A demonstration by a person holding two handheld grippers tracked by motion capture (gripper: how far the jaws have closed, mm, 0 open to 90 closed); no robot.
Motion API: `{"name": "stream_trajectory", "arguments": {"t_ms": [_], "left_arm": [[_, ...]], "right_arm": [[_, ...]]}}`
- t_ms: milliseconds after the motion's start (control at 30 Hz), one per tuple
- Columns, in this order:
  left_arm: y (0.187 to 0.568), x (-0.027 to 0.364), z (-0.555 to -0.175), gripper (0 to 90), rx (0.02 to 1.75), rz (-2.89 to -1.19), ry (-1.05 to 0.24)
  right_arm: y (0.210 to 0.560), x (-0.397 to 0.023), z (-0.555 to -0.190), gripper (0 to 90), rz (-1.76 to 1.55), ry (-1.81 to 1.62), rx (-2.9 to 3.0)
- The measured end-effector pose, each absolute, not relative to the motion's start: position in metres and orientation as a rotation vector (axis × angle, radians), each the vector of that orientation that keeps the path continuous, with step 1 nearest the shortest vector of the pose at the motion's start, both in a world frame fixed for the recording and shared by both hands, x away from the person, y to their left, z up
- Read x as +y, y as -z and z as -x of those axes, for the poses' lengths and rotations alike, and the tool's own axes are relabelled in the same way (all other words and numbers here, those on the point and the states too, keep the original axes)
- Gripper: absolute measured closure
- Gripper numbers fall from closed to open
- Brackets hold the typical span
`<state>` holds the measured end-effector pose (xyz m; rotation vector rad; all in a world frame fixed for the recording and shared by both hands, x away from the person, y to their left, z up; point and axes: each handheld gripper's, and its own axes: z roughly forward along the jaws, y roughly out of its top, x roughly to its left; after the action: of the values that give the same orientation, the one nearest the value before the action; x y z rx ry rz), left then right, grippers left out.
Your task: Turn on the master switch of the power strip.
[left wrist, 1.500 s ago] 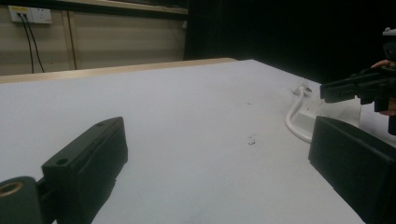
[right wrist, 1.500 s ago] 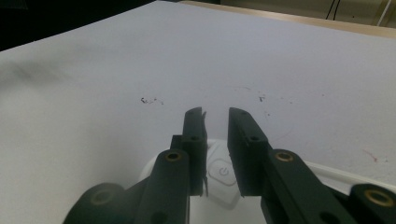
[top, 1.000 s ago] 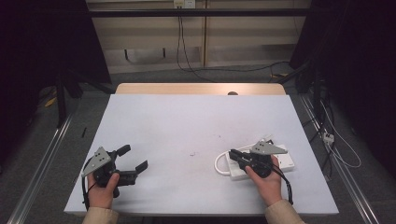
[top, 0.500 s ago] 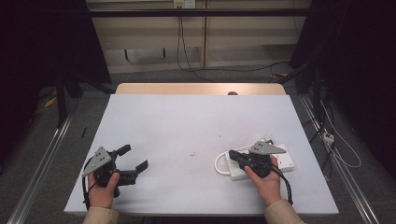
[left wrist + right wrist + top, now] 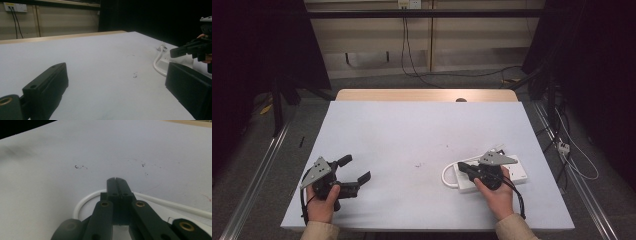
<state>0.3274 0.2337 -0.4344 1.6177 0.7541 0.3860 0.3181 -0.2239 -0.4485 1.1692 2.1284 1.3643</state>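
Observation:
A white power strip (image 5: 518,173) lies flat at the table's right front, its white cable (image 5: 445,176) looping off its left end. My right gripper (image 5: 461,167) hovers over that end of the strip, pointing left, jaws shut together with nothing between them. In the right gripper view the closed tips (image 5: 116,180) sit just above the cable loop (image 5: 81,203). My left gripper (image 5: 356,168) rests at the left front of the table with its jaws wide open and empty. The left gripper view (image 5: 117,83) looks across bare tabletop toward the cable (image 5: 157,62) and the right gripper (image 5: 176,52).
The light grey table top (image 5: 412,125) ends in a wooden strip at the far edge (image 5: 422,95). A few small dark specks (image 5: 419,164) mark the middle. Dark floor, metal rails and loose cables (image 5: 572,150) surround the table.

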Motion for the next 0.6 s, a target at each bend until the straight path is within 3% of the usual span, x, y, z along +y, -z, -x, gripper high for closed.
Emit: {"name": "stream_trajectory", "arguments": {"t_ms": [600], "left_arm": [[0.4344,0.2334,-0.3281,4.3,0.752,-1.617,-0.384]], "right_arm": [[0.4515,-0.2267,-0.3195,90.0,-1.170,-1.316,2.136]]}}
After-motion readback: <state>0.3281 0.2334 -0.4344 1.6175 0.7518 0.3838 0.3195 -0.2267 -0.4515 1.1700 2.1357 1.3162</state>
